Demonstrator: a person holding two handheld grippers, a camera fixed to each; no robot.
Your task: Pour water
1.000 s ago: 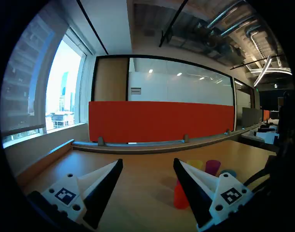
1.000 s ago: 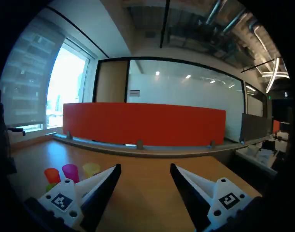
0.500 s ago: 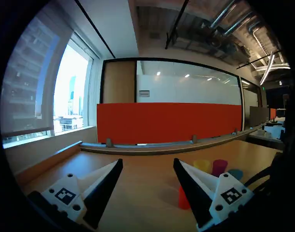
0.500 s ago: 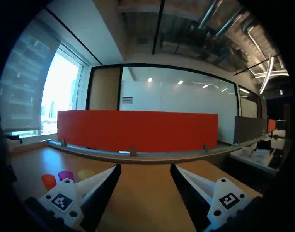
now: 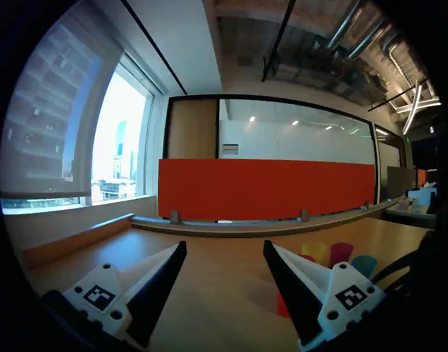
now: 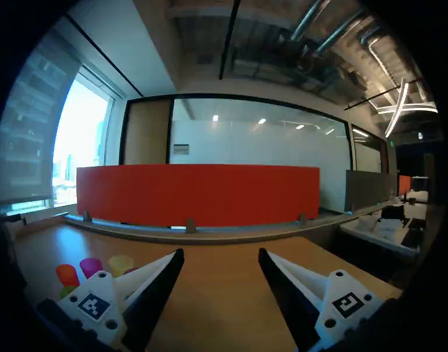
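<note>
While the wooden desk [image 5: 224,281] runs to a far red divider [image 5: 265,189], the left gripper [image 5: 224,243] and right gripper [image 6: 220,251] hang over it, jaws spread, empty. Coloured cups [image 5: 341,253] cluster between them, beside the left gripper's right finger.

Wooden desk [image 5: 224,276], orange partition [image 6: 194,193], bright window [image 5: 115,152], exposed ceiling pipes [image 6: 317,29]

Wooden desk [image 5: 224,281] with a cluster of coloured cups [image 6: 90,267]
</note>
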